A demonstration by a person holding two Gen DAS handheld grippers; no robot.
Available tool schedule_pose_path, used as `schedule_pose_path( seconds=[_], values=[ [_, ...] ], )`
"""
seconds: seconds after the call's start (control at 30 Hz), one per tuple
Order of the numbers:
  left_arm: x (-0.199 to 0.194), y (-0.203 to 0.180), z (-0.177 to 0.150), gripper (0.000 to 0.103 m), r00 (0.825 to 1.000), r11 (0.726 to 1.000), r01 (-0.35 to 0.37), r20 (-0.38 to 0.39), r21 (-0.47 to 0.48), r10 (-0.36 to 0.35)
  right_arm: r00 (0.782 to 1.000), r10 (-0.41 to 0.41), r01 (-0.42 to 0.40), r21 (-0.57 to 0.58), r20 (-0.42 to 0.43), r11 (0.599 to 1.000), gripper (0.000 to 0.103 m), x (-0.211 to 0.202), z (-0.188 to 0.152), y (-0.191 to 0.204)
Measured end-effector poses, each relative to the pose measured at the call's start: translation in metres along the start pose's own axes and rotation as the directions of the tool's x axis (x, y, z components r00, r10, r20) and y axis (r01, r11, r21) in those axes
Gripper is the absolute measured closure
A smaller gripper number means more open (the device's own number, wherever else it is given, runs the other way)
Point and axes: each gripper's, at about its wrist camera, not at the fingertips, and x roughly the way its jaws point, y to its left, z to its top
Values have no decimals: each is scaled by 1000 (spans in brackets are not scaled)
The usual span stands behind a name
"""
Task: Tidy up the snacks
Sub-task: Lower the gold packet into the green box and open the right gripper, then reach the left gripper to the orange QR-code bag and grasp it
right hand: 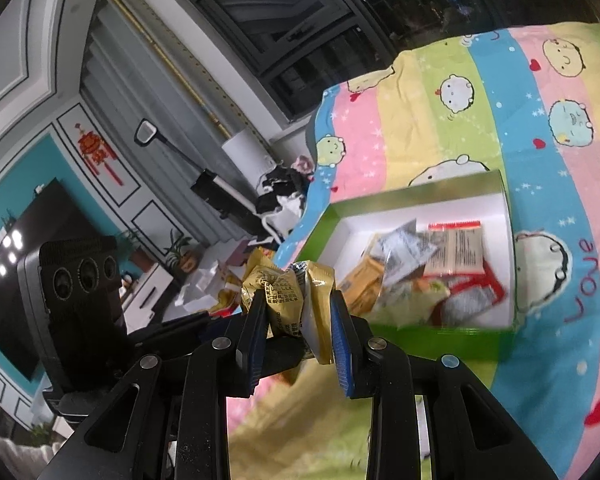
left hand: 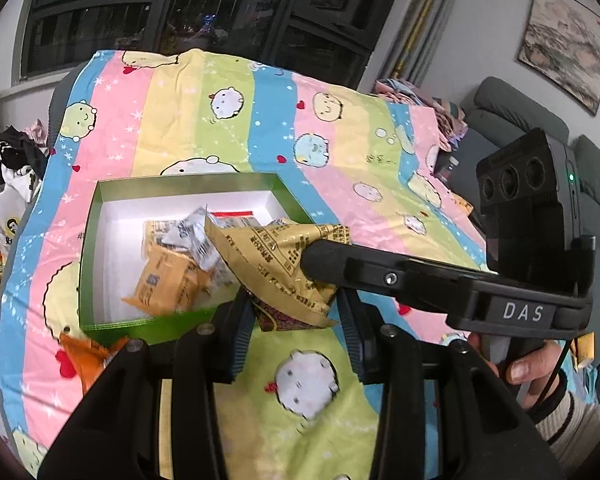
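A green box [left hand: 180,326] with a white inside lies on the striped cartoon sheet; it also shows in the right wrist view [right hand: 420,196]. It holds several snack packets [left hand: 172,276] [right hand: 456,252]. My right gripper [right hand: 300,316] is shut on a crumpled gold snack packet [right hand: 288,292]; in the left wrist view it reaches in from the right [left hand: 312,260], holding that packet [left hand: 268,260] over the box's near right corner. My left gripper [left hand: 296,312] stands open just below the gold packet, with a dark red packet [left hand: 276,316] between its fingers.
An orange packet [left hand: 88,360] lies on the sheet in front of the box. More packets [right hand: 228,296] lie left of the bed. A clothes pile [left hand: 12,168] is on the left and a grey sofa [left hand: 520,112] on the right.
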Motion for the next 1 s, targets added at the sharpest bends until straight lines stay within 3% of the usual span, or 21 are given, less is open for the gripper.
schedule_pose_path(
  seconds=[0.27, 0.57, 0.67, 0.73, 0.8, 1.0],
  values=[
    [39, 36, 14, 63, 998, 997, -4, -61, -75, -1, 999, -7, 11, 73, -45, 997, 72, 40, 19, -33],
    [73, 61, 17, 62, 989, 989, -28, -145, -146, 7, 992, -79, 91, 128, -96, 988, 71, 72, 21, -58],
    [80, 63, 15, 60, 986, 988, -48, -164, -150, 23, 988, -100, 119, 171, -114, 978, 66, 78, 19, -67],
    [80, 64, 15, 57, 985, 986, -78, -165, -144, 54, 985, -127, 147, 182, -118, 972, 53, 77, 18, -69],
    [75, 66, 15, 50, 986, 984, -87, -156, -153, 63, 984, -138, 157, 185, -113, 970, 48, 74, 18, -70],
    [46, 71, 19, 37, 991, 981, -112, -90, -158, 98, 984, -167, 174, 174, -56, 969, 45, 47, 21, -66]
  ],
)
